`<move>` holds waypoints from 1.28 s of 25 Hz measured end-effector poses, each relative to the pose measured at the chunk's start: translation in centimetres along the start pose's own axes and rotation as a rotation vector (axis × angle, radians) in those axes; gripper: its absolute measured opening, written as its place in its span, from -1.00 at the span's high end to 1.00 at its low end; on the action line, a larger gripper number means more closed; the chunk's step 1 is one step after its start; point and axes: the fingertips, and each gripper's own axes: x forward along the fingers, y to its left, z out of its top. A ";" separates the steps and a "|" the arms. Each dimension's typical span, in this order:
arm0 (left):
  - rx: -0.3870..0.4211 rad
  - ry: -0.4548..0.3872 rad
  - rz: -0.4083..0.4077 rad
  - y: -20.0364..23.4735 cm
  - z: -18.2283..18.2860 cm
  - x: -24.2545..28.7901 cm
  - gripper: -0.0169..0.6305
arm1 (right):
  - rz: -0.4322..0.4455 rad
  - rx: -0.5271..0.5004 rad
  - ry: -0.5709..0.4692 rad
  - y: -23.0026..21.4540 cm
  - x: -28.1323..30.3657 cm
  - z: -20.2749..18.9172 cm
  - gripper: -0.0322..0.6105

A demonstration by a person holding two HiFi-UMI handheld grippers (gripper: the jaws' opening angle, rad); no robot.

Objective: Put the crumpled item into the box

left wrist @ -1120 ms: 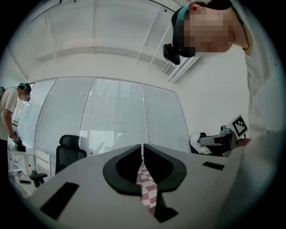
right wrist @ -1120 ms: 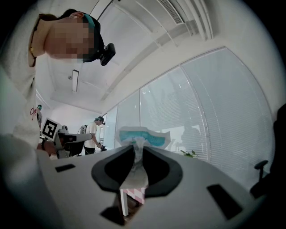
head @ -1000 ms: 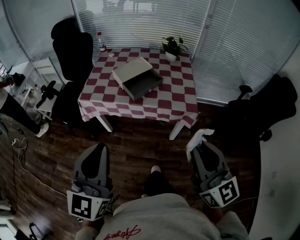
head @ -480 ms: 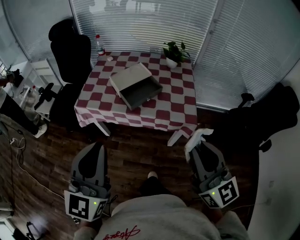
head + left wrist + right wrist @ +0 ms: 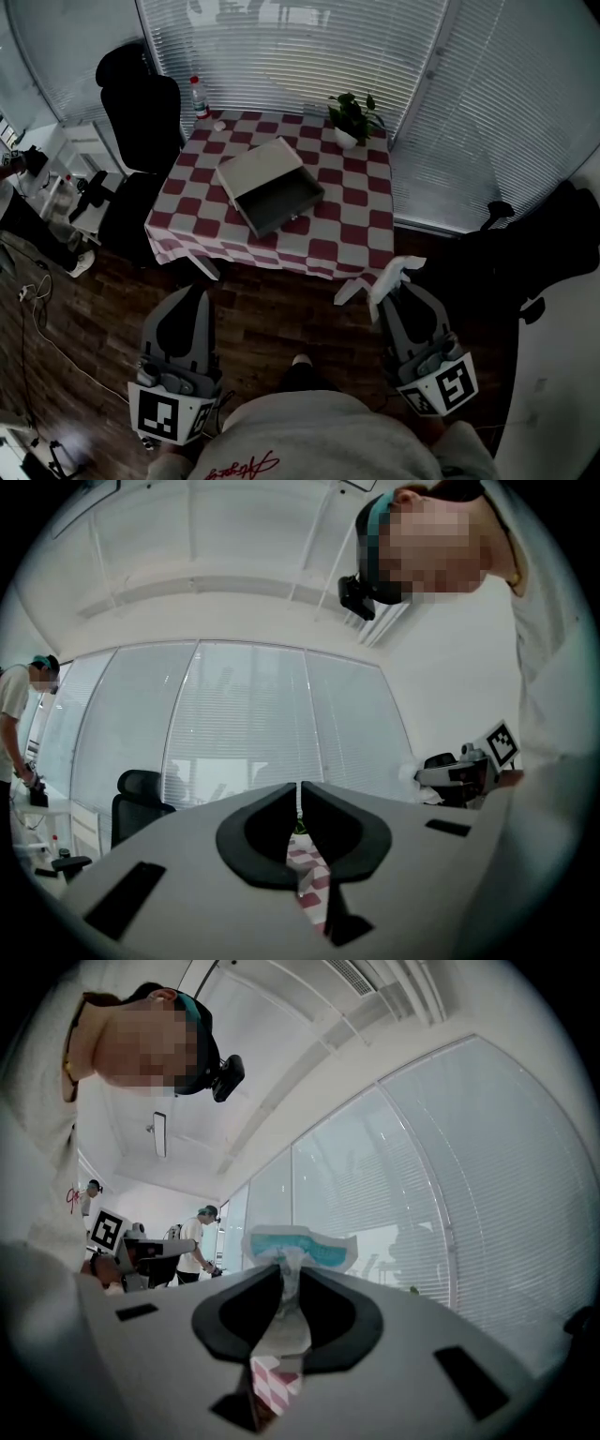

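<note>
A crumpled white item with a teal edge (image 5: 298,1251) is pinched between the jaws of my right gripper (image 5: 286,1283); in the head view the crumpled item (image 5: 392,277) sticks out past the right gripper (image 5: 394,292) at lower right. The open grey box (image 5: 270,187) with its lid tipped back lies on the red-and-white checked table (image 5: 356,230), well ahead of both grippers. My left gripper (image 5: 192,302) hangs at lower left with its jaws closed together and nothing between them; the left gripper (image 5: 300,803) points toward the table.
A potted plant (image 5: 352,114) and a bottle (image 5: 199,97) stand at the table's far edge. A black office chair (image 5: 139,112) is left of the table, dark seating (image 5: 553,244) to the right. Window blinds run behind. Other people stand at left.
The table and box have slid lower and nearer in the head view as I walk toward them. Both grippers keep their pose, the crumpled item still in the right one.
</note>
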 end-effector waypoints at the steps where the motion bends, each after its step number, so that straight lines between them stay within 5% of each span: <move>1: 0.001 -0.002 0.002 0.0 0.0 0.4 0.86 | 0.002 0.001 0.000 -0.4 0.2 0.0 0.66; 32: 0.022 0.018 0.084 1.1 -1.5 5.5 0.86 | 0.081 0.038 -0.006 -5.1 4.9 -1.5 0.66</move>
